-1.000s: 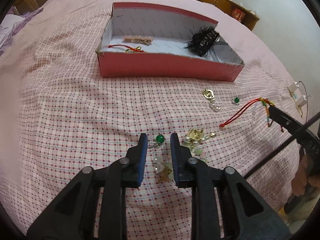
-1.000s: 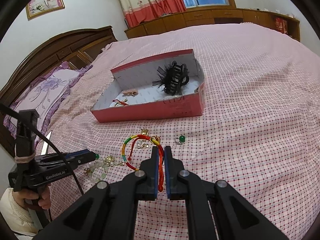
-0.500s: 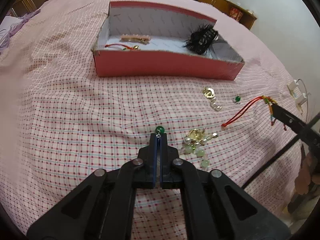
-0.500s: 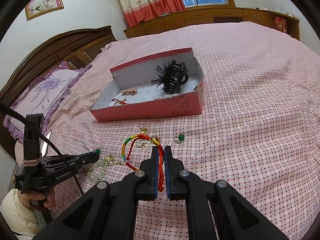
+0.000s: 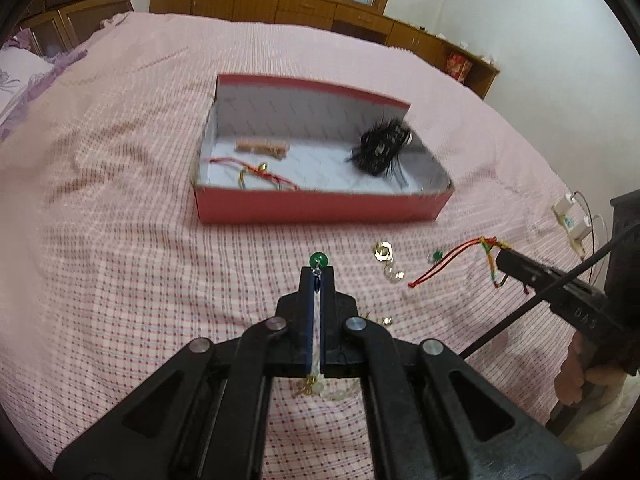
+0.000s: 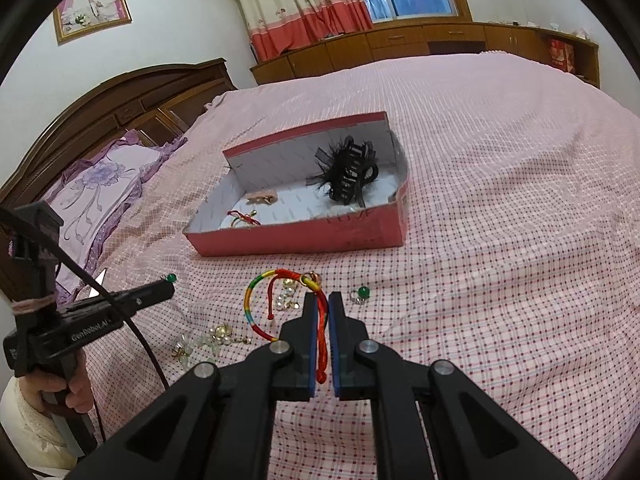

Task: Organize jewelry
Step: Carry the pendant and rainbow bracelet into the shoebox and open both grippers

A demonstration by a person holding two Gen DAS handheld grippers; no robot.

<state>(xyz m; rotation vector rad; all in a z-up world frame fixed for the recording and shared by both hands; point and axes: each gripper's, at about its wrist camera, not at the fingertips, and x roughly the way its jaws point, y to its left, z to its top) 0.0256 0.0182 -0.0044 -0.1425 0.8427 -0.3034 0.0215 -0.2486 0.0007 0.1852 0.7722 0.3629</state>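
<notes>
My left gripper [image 5: 319, 273] is shut on a green bead earring [image 5: 319, 259] and holds it above the bedspread; it also shows in the right wrist view [image 6: 170, 285]. My right gripper [image 6: 322, 298] is shut on a red and rainbow cord bracelet [image 6: 256, 307], lifted off the bed; it also shows in the left wrist view [image 5: 505, 255]. The red box [image 5: 320, 204] lies ahead on the bed, holding a black feather hair clip [image 5: 382, 152], a tan clip [image 5: 262, 147] and a red cord bracelet [image 5: 256, 172].
Loose jewelry lies on the checked bedspread: a gold and pearl piece [image 5: 386, 258], a green ring [image 6: 361, 294], a pile of pale beads and gold charms [image 6: 204, 340]. A charger [image 5: 574, 222] sits at the bed's right edge. Pillows [image 6: 96, 192] and headboard stand at left.
My left gripper closed on the green bead earring and lifted it from the bead pile, tilting up toward the box. My right gripper keeps holding the cord bracelet, nearly still.
</notes>
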